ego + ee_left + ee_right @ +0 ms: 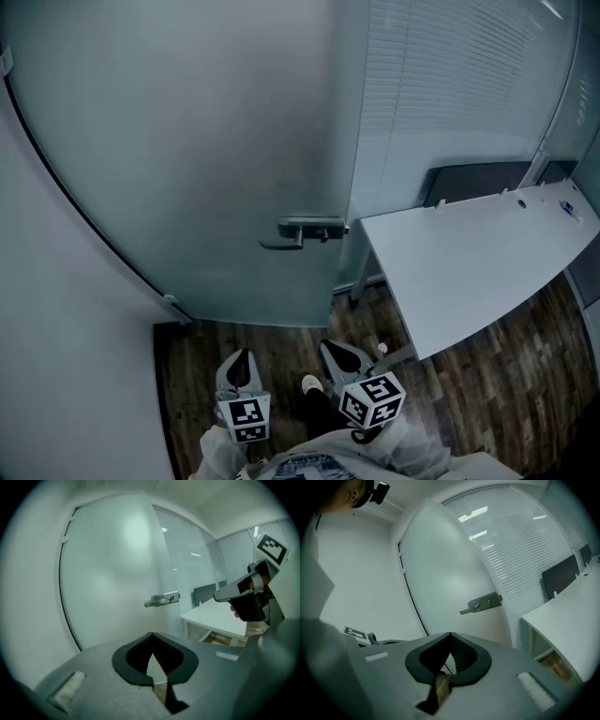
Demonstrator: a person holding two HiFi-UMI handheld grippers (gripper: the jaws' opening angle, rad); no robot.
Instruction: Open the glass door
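Head view: frosted glass door (187,159) fills the upper left and ctr of the frame. Its lever handle (305,230) sits mid-frame at the door's right edge, beside the partition w/ blinds (450,84). Both grippers are at the bottom ctr over the wood floor (192,352), pointing up-frame toward the door and well apart from it. Neither touches door or handle.

L gripper (242,356) is bottom ctr-left, w/ its marker cube (248,417) just below. The handle is up and to the right of it. In the left gripper view the jaws are closed tip to tip (151,634) w/ nothing btwn them. There the handle (161,600) shows just above the tips, slightly right, and far off.

R gripper (330,347) is bottom ctr-right, almost straight below the handle. The right gripper view shows these jaws closed too, tips meeting (450,634) and empty (only floor shows thru the gap lower down). There the handle (480,604) is above and right of the tips, on the door (445,564), w/ clear space btwn.

A white surface (469,272) takes the right side of the head view, its near corner close to the R gripper.
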